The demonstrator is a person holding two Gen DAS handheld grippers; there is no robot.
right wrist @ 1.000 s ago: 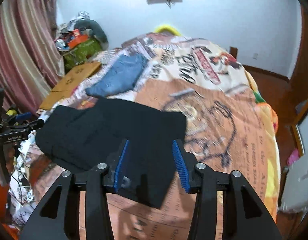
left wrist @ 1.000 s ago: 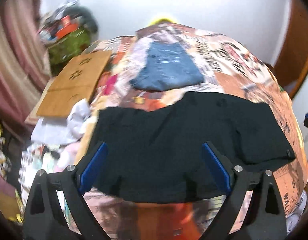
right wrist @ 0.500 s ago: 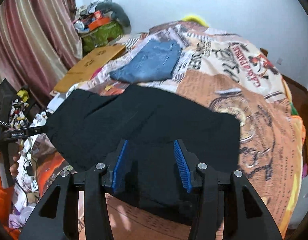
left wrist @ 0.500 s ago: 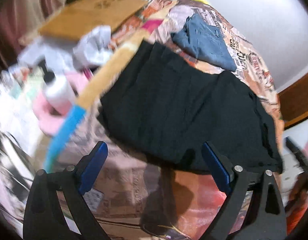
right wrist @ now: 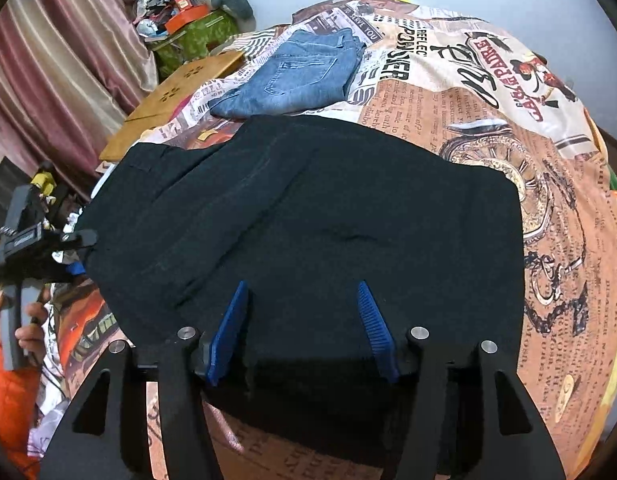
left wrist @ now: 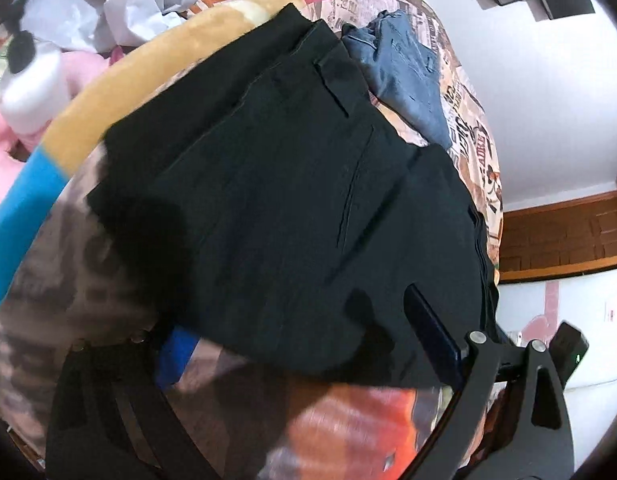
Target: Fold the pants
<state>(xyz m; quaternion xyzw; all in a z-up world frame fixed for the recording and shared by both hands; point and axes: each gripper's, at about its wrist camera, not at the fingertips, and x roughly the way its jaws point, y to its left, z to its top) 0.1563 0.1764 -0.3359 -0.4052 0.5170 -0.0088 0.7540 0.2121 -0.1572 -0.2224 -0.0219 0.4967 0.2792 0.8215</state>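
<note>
The black pants (right wrist: pixel 308 216) lie folded flat across the patterned bedspread (right wrist: pixel 488 92), and they also show in the left wrist view (left wrist: pixel 292 208). My right gripper (right wrist: pixel 302 320) is open, its blue fingers just over the near edge of the pants. My left gripper (left wrist: pixel 308 340) is open at the left end of the pants, its fingers straddling the near corner; the left finger looks partly under the cloth. It shows from the right wrist view (right wrist: pixel 74 248) at the pants' left edge.
Folded blue jeans (right wrist: pixel 296 76) lie behind the black pants. A brown cardboard sheet (right wrist: pixel 176 88) and a cluttered pile (right wrist: pixel 188 12) stand at the far left by the curtain. A white bottle (left wrist: pixel 32 92) and crumpled paper (left wrist: pixel 148 4) lie beside the bed.
The left gripper has swung down and close to the left end of the pants. The right gripper has moved in over the near edge and opened wider.
</note>
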